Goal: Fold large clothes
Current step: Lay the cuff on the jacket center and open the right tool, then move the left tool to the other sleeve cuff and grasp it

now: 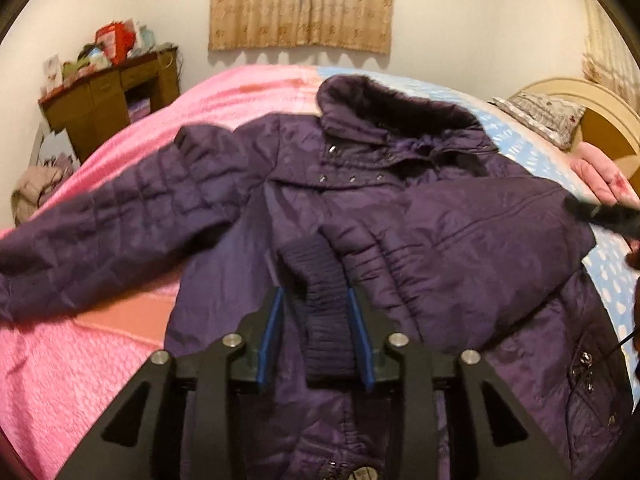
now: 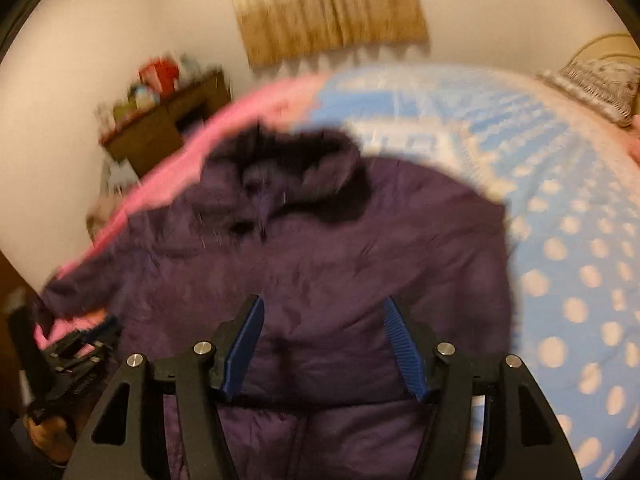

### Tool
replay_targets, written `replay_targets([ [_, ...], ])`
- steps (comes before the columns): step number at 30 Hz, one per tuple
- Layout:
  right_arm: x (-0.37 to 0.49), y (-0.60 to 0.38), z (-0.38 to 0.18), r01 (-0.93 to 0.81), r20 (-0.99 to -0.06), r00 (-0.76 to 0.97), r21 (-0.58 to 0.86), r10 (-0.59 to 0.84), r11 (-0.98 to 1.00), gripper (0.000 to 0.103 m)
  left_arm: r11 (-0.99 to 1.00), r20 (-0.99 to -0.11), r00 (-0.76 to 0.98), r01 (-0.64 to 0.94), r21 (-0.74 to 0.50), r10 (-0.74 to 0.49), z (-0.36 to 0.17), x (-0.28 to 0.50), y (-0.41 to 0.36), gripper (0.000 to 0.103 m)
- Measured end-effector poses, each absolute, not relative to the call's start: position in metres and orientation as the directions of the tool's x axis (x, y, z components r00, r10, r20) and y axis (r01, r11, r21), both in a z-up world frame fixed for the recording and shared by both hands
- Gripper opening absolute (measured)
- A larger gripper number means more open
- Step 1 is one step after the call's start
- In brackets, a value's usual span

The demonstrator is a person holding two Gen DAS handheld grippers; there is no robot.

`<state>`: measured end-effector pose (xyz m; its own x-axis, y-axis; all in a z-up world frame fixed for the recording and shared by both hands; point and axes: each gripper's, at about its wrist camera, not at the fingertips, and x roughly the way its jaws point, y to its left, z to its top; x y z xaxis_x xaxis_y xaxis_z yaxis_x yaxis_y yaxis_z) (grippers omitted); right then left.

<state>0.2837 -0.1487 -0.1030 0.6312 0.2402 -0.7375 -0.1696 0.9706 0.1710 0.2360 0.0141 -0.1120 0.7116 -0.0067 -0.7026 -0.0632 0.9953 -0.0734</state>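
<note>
Nearest the lens in the left wrist view, the left gripper [image 1: 316, 320] has its blue-padded jaws standing on either side of the dark purple ribbed knit cuff [image 1: 320, 304]; the pads sit just beside the rib, but whether they press it cannot be told. That cuff ends a sleeve already laid across the chest of the dark purple quilted jacket [image 1: 400, 240], its long axis running from the gripper up and to the right toward the shoulder.

Further out, the other sleeve [image 1: 104, 232] stretches away to the left over the pink textured bedspread [image 1: 80, 360], its cuff end lying at the left edge of the frame. It is well apart from the left gripper yet on that gripper's own side, so by judgement the left gripper is the nearer for folding it inward.

The right gripper [image 2: 324, 340], blurred in its own view, hangs wide open over the jacket's right half with nothing between its jaws. Beyond the fur-trimmed collar [image 1: 400, 108] lies the blue dotted sheet [image 2: 560, 240]. Farthest off, a cluttered wooden desk [image 1: 108, 96] stands against the wall.
</note>
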Motion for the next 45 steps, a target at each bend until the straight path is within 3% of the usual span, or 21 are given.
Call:
replay_targets([
  [2, 0.295, -0.144, -0.132, -0.166, -0.804, 0.55, 0.16, 0.226, 0.973, 0.063, 0.994, -0.697, 0.717, -0.071, -0.084, -0.008, -0.112, 0.232, 0.016, 0.049],
  [7, 0.28, -0.14, -0.116, -0.131, -0.804, 0.576, 0.09, 0.149, 0.987, 0.063, 0.991, -0.664, 0.747, -0.064, -0.119, -0.031, -0.095, 0.213, 0.024, 0.053],
  [9, 0.268, -0.123, -0.095, -0.172, -0.758, 0.632, 0.065, 0.161, 0.983, 0.063, 0.989, -0.632, 0.775, -0.09, -0.117, -0.005, -0.083, 0.202, 0.03, 0.069],
  [10, 0.264, -0.113, -0.085, -0.211, -0.736, 0.646, 0.083, 0.203, 0.974, 0.063, 0.987, -0.616, 0.788, -0.105, -0.124, 0.007, -0.079, 0.198, 0.033, 0.071],
  [13, 0.258, -0.082, -0.074, -0.331, -0.699, 0.627, 0.16, 0.344, 0.93, 0.063, 0.981, -0.595, 0.803, -0.134, -0.137, 0.027, -0.068, 0.189, 0.042, 0.072],
  [16, 0.259, -0.048, -0.081, -0.406, -0.712, 0.589, 0.149, 0.383, 0.902, 0.064, 0.976, -0.6, 0.796, -0.183, -0.116, 0.078, -0.067, 0.187, 0.054, 0.075],
  [21, 0.269, -0.016, -0.12, -0.393, -0.795, 0.524, 0.092, 0.305, 0.915, 0.064, 0.947, -0.636, 0.758, -0.293, -0.135, 0.144, -0.077, 0.185, 0.085, 0.075],
  [25, 0.271, -0.015, -0.132, -0.369, -0.79, 0.548, 0.068, 0.275, 0.927, 0.064, 0.911, -0.656, 0.739, -0.365, -0.193, 0.157, -0.088, 0.18, 0.115, 0.077],
  [31, 0.262, 0.001, -0.14, -0.359, -0.754, 0.618, -0.022, 0.221, 0.933, 0.065, 0.887, -0.69, 0.695, -0.429, -0.171, 0.203, -0.097, 0.176, 0.144, 0.079],
  [34, 0.261, -0.001, -0.131, -0.351, -0.764, 0.61, -0.02, 0.212, 0.936, 0.065, 0.865, -0.709, 0.664, -0.478, -0.156, 0.239, -0.099, 0.17, 0.16, 0.079],
  [37, 0.244, 0.01, -0.109, -0.37, -0.702, 0.672, -0.043, 0.235, 0.928, 0.065, 0.846, -0.707, 0.661, -0.505, -0.172, 0.251, -0.099, 0.162, 0.178, 0.079],
  [40, 0.232, 0.026, -0.105, -0.4, -0.69, 0.686, -0.09, 0.233, 0.912, 0.065, 0.818, -0.697, 0.653, -0.55, -0.17, 0.294, -0.1, 0.153, 0.198, 0.087],
  [45, 0.248, 0.017, -0.129, -0.396, -0.727, 0.634, -0.012, 0.264, 0.918, 0.065, 0.741, -0.695, 0.648, -0.623, -0.251, 0.31, -0.107, 0.137, 0.23, 0.089],
])
